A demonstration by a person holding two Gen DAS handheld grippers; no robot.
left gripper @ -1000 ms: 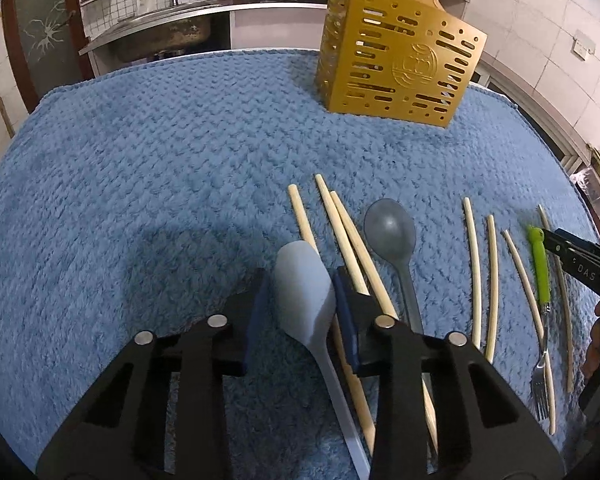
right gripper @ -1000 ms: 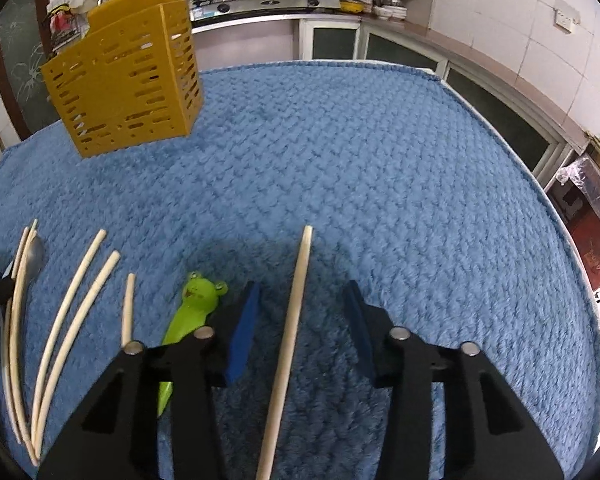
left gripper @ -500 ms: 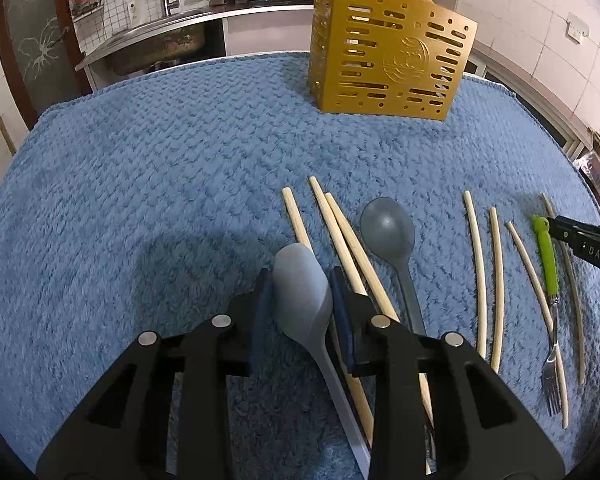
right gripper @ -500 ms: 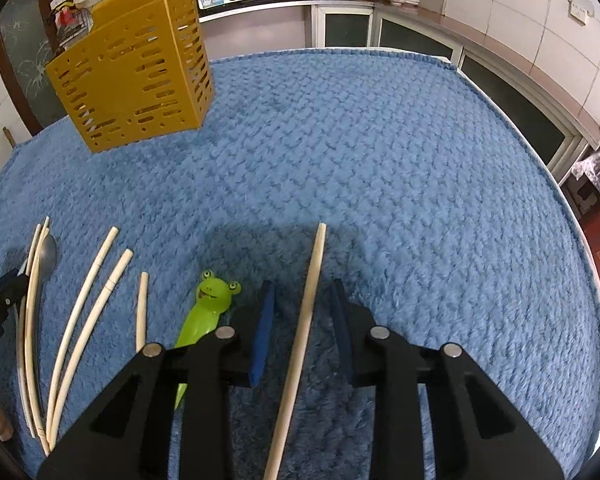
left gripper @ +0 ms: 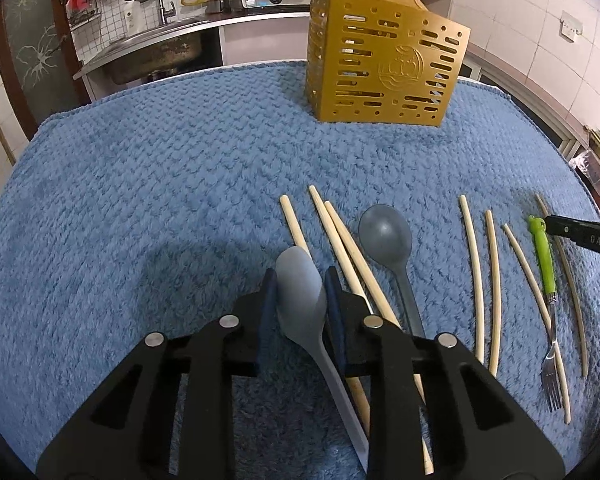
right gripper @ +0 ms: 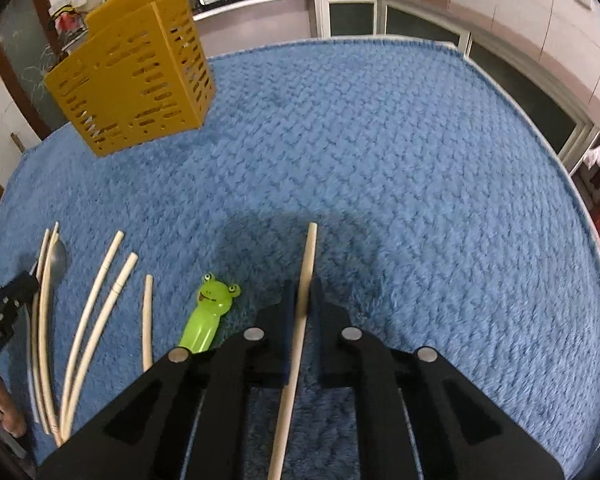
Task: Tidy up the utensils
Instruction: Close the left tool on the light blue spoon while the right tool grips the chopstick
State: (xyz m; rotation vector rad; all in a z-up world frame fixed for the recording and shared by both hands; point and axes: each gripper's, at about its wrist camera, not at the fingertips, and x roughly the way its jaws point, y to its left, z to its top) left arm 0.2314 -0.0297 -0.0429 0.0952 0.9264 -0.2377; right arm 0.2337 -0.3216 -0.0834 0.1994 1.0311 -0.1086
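Fingers of the left gripper (left gripper: 300, 280) are closing on the bowl of the light grey spoon (left gripper: 300, 292), one pad on each side, touching it. It lies on the blue cloth (left gripper: 140, 200), in front of the yellow holder (left gripper: 384, 64) and well apart from it. Further right, the right gripper (right gripper: 302, 294) pinches one pale chopstick (right gripper: 306, 264) tight between its pads, right of the holder and nearer the camera, beside the green frog fork (right gripper: 210, 308).
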